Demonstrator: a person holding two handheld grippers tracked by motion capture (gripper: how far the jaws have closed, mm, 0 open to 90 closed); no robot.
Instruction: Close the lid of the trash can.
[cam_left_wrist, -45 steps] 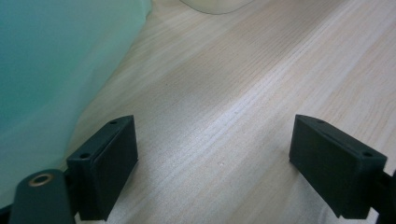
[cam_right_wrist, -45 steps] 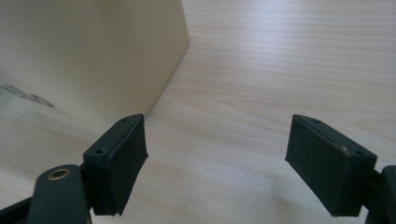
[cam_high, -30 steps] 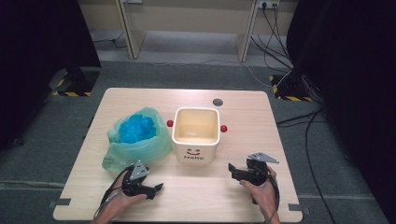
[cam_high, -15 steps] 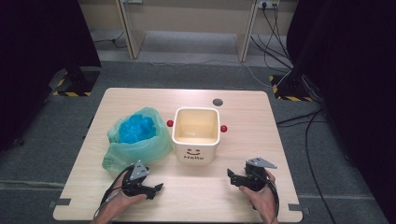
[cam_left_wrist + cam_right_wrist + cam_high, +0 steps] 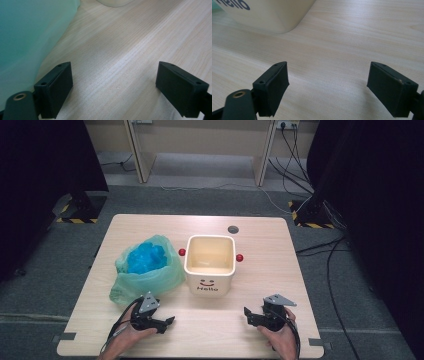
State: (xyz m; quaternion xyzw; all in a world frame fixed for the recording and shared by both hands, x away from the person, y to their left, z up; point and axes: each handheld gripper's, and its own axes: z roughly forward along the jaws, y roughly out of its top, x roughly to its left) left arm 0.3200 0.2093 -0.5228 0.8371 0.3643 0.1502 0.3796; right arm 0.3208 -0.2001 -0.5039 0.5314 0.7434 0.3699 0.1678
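A cream square bin (image 5: 210, 264) printed with "Hello" and a smile stands mid-table, a red knob on each side. Left of it lies a green plastic bag (image 5: 145, 272) with blue material (image 5: 146, 257) showing at its mouth. My left gripper (image 5: 167, 321) rests low near the front edge, open, jaws wide over bare wood (image 5: 117, 62); the bag's side (image 5: 27, 37) lies at its left. My right gripper (image 5: 248, 312) is open too, pointing left toward the bin's corner (image 5: 269, 17), nothing between its jaws.
The pale wooden table (image 5: 280, 270) has a small dark round hole (image 5: 233, 229) near its far edge. Cables trail on the grey floor at the far right, and dark curtains stand on both sides.
The right gripper has shifted slightly toward the front edge. The left gripper, bag and bin keep their places.
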